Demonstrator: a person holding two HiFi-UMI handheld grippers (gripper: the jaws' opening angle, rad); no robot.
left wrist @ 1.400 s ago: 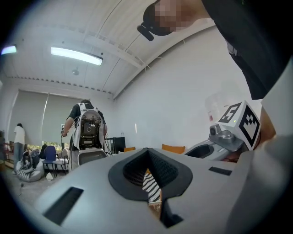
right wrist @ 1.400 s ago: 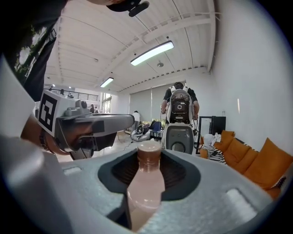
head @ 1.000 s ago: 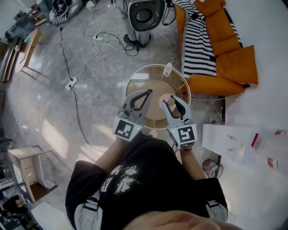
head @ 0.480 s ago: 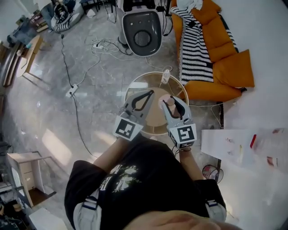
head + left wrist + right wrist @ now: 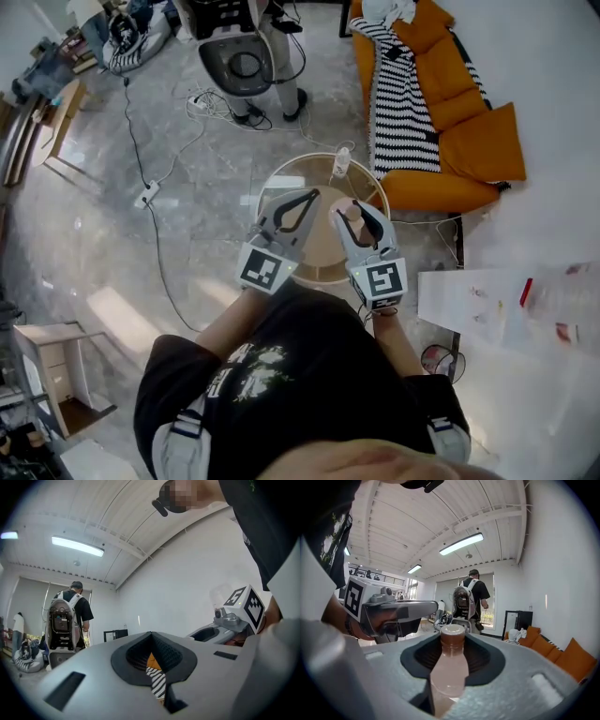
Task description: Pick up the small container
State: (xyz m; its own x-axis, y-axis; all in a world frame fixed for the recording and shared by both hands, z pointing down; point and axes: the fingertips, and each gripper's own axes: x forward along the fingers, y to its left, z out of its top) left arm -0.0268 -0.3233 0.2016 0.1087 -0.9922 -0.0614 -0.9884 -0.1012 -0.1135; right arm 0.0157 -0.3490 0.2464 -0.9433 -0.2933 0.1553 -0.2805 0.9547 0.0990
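The small container (image 5: 449, 667), a little clear bottle of pinkish liquid with a brown neck, stands upright between the pads of my right gripper (image 5: 452, 641), which is shut on it. From the head view the bottle (image 5: 346, 214) and right gripper (image 5: 352, 202) hang over the near edge of a round wooden table (image 5: 291, 178). My left gripper (image 5: 311, 194) is beside it on the left, shut with nothing held. In the left gripper view that gripper (image 5: 152, 639) shows its tips meeting, with only sofa visible through the slit.
A second small bottle (image 5: 342, 161) stands at the table's far rim. An orange sofa (image 5: 459, 112) with a striped blanket (image 5: 398, 89) lies to the right. A person with a grey backpack unit (image 5: 242, 64) stands beyond the table. Cables (image 5: 155, 187) trail over the floor at left.
The person with the backpack unit has walked left beyond the table. Both grippers have risen slightly, the bottle still gripped in the right one.
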